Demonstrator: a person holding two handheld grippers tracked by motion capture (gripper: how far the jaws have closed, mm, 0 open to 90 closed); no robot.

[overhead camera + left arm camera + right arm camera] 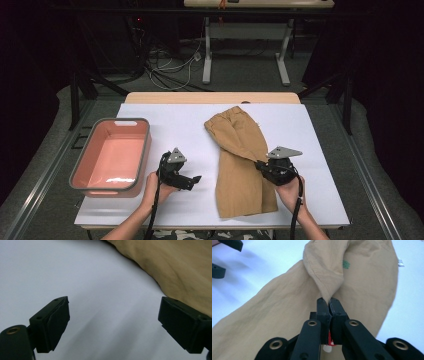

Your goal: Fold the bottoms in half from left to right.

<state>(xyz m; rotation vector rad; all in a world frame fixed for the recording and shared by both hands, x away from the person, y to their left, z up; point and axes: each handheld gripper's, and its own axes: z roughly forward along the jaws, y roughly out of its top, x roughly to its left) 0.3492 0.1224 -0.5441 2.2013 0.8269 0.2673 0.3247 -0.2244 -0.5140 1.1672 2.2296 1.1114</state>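
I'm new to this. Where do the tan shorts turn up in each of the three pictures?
High view: tan shorts lie right of centre on the white sheet.
Left gripper view: they fill the upper right corner.
Right gripper view: they spread across the middle, a fold pinched in the right gripper.
Shared landmark: the white sheet.

The left gripper lies low with its jaws spread wide (nothing between them). The right gripper is pinched tight, both forearms entering from below.
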